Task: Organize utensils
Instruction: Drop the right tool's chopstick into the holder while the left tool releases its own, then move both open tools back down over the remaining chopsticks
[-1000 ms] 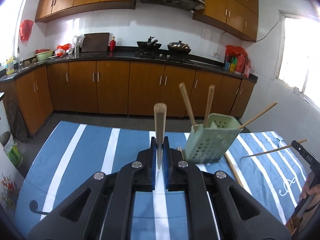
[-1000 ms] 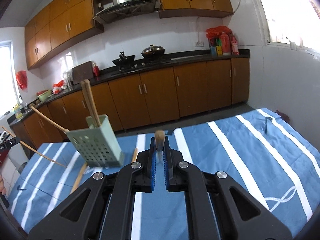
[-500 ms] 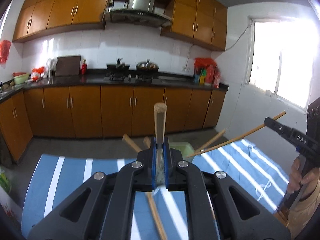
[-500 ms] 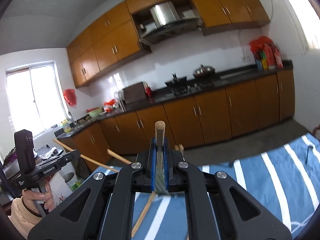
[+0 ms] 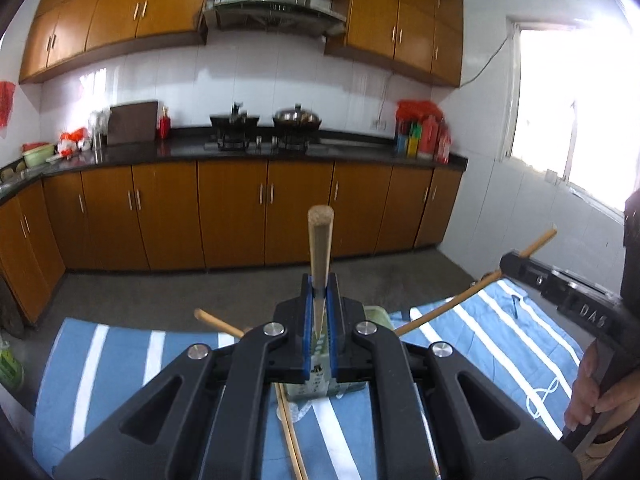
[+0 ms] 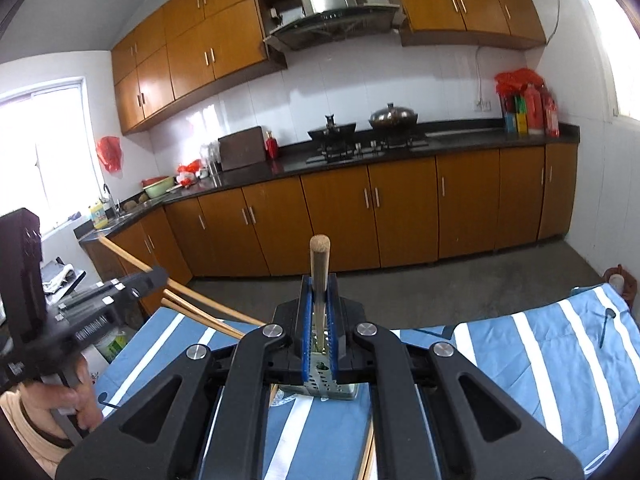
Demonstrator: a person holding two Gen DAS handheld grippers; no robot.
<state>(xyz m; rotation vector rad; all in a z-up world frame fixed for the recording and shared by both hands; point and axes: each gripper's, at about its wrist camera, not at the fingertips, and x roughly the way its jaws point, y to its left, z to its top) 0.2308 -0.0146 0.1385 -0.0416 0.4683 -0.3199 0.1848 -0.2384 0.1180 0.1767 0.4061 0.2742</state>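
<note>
From the left wrist view, the left tongs [image 5: 320,312] are closed tight on one round wooden chopstick [image 5: 319,248]. It sticks straight up and has a flat, cut end. Right behind the tongs sits the pale green holder [image 5: 376,314], made of plastic with small holes; only a bit of it shows. One more chopstick end pokes out to the left of the holder. A loose chopstick [image 5: 292,436] lies flat on the tabletop [image 5: 100,368], just in front of the holder. The tabletop has a soft blue cloth with white stripes. To the right of the holder, the right tongs [image 5: 510,258] squeeze another long, thin stick.

From the right wrist view, the right tongs [image 6: 320,312] are closed on one round wooden chopstick [image 6: 319,268], standing upright. The holder [image 6: 320,380] sits just behind them on the striped cloth. To the left of the holder, the left tongs [image 6: 154,276] grip their stick, and two more wooden sticks slant out beside it.
</note>
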